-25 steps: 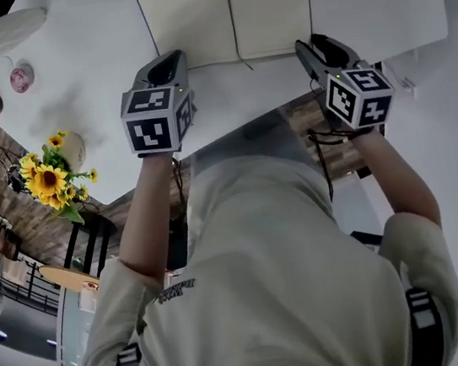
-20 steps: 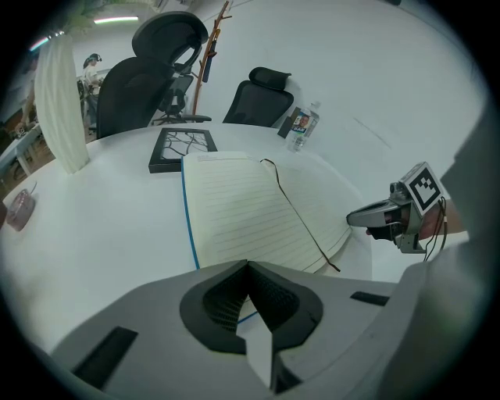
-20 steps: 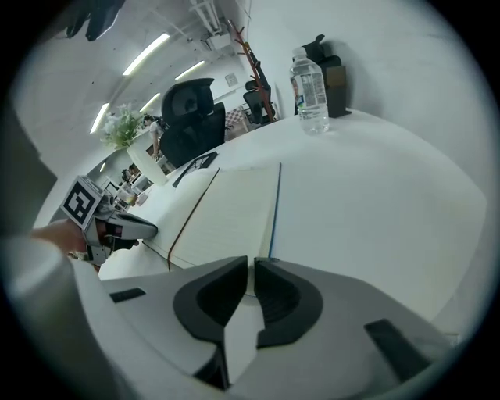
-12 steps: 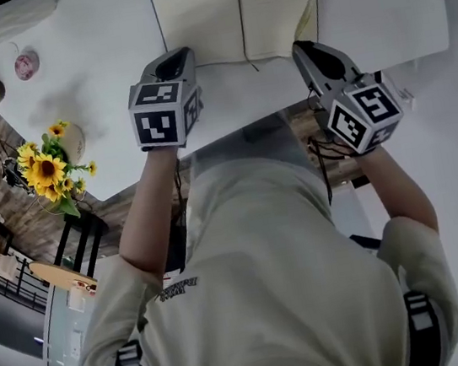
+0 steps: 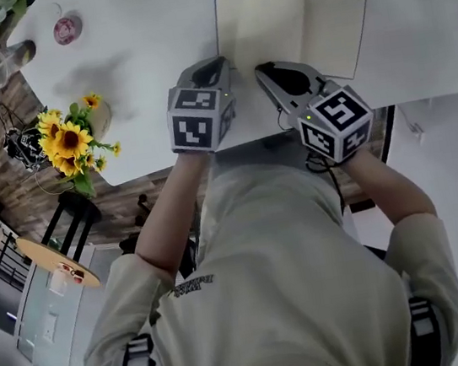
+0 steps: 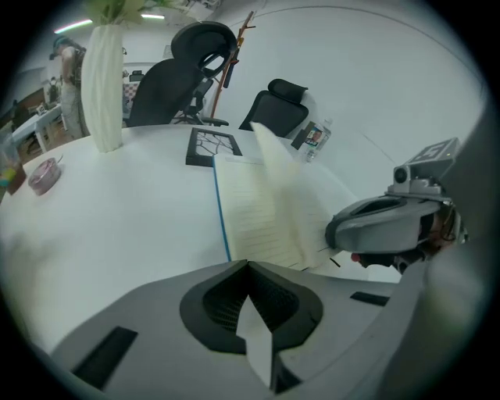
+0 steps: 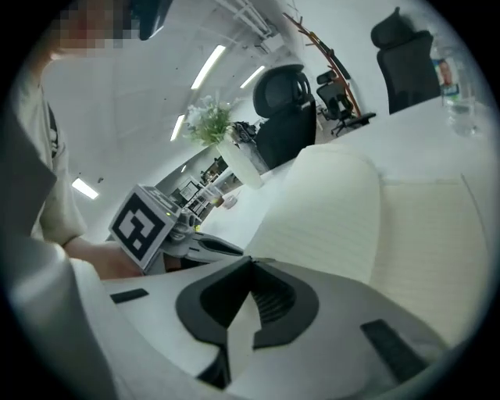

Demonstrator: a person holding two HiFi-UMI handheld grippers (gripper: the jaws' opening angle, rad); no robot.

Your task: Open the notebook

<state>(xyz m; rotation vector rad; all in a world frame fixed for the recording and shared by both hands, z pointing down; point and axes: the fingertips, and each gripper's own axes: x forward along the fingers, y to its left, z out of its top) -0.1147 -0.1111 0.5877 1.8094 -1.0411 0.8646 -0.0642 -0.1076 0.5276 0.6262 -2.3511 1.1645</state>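
Note:
The notebook point(image 5: 333, 26) lies spread open on the white table point(image 5: 142, 54), cream lined pages up; a blue cover edge shows on its left point(image 6: 221, 211). My right gripper point(image 5: 268, 76) is shut on the lower edge of one page point(image 7: 328, 211), which arches up and leftward over the spread point(image 6: 269, 152). In the left gripper view the right gripper point(image 6: 336, 232) sits at that page's near edge. My left gripper point(image 5: 214, 71) rests at the notebook's near left corner, its jaws together with nothing visibly between them. The two grippers are nearly side by side.
Sunflowers in a small vase point(image 5: 70, 146) stand near the table's left edge, with a pink-lidded dish point(image 5: 67, 29) and a plastic cup point(image 5: 10, 57) beyond. A tall white vase point(image 6: 103, 86), a black patterned mat point(image 6: 212, 146), a water bottle point(image 6: 316, 137) and office chairs point(image 6: 187, 74) are farther back.
The right gripper closed at the notebook's near right edge, then swung left beside the left gripper, lifting a page over. The left gripper stayed by the near left corner.

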